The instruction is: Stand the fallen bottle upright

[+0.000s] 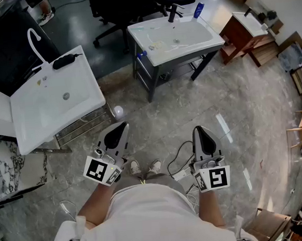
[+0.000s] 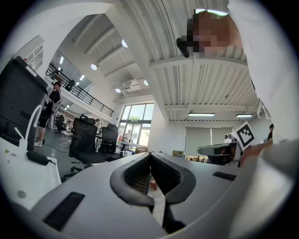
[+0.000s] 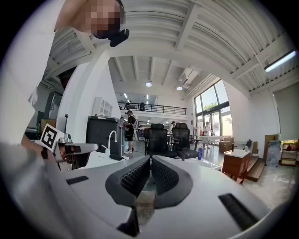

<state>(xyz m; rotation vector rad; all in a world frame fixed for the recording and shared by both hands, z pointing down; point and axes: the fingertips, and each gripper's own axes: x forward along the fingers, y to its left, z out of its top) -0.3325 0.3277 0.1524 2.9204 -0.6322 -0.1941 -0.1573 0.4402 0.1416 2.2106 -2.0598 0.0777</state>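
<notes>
Left gripper [image 1: 122, 126] and right gripper [image 1: 199, 130] both pinched shut, nothing between jaws. Blue bottle [image 1: 198, 9] on sink [image 1: 186, 44], well ahead of jaws. Guessing light, slick plastic, so pinch mid-body.

The left claw [image 1: 124, 125] and right claw [image 1: 199, 130] hang over the floor [image 1: 232, 100], a blue bottle [image 1: 198, 9] on the far sink [image 1: 196, 36].

place: open workshop hall | evidence: high ribbed ceiling [image 3: 196, 32]; mezzanine railing [image 3: 149, 108]; tall windows [image 3: 210, 109]; office chairs [image 2: 84, 140]; white washbasins [image 1: 199, 35] on stands; polished concrete floor [image 1: 192, 109]
</notes>
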